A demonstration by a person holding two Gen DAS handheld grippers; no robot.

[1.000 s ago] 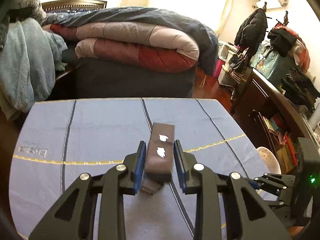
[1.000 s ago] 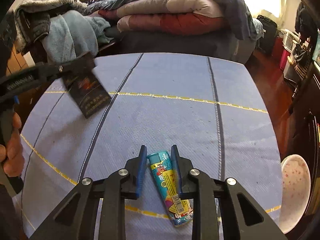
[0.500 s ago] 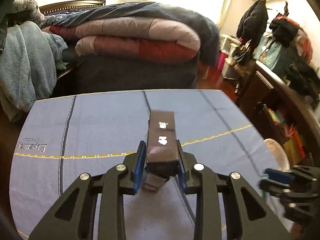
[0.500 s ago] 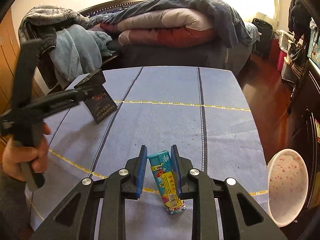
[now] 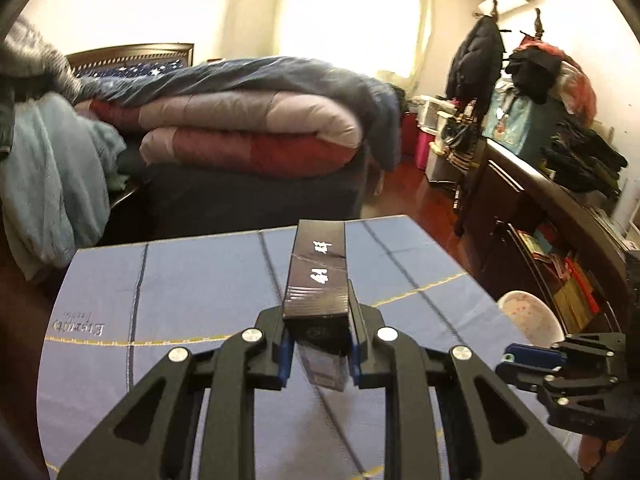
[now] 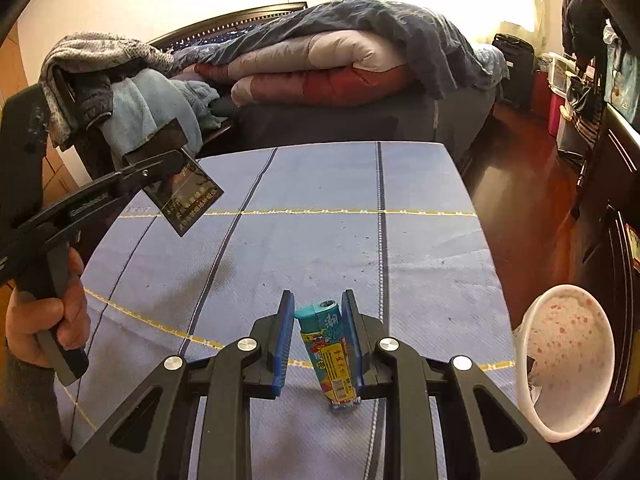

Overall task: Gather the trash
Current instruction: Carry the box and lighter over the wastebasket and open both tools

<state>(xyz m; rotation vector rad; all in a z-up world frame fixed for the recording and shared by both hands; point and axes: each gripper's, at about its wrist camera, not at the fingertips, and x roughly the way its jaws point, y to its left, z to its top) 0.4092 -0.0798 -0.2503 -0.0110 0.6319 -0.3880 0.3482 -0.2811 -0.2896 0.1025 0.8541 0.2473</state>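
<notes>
Behind the counter (image 6: 320,240), with its blue striped cloth, stands a bed piled with folded quilts, and the landmark I go by is the pink-speckled white bin (image 6: 568,360) that hangs just off the counter's right edge. I have both pieces of trash in my fingers and off the cloth. My left gripper (image 5: 318,344) has just been closing its fingers, and they now press narrow on the dark cigarette box (image 5: 318,280), which sticks out forward between them; in the right wrist view that box hangs well to the left of the bin, above the counter's far left part. My right gripper (image 6: 316,340) is clamped tight on the teal lighter (image 6: 326,352), which stands tilted between the blue pads, near the bin and a little left of it. As far as both views show, nothing else lies on the cloth, so I judge the picking up finished. What is left is the dropping: neither piece is over the bin's mouth yet. Something pale sits low inside the bin, but I cannot tell what it is.
</notes>
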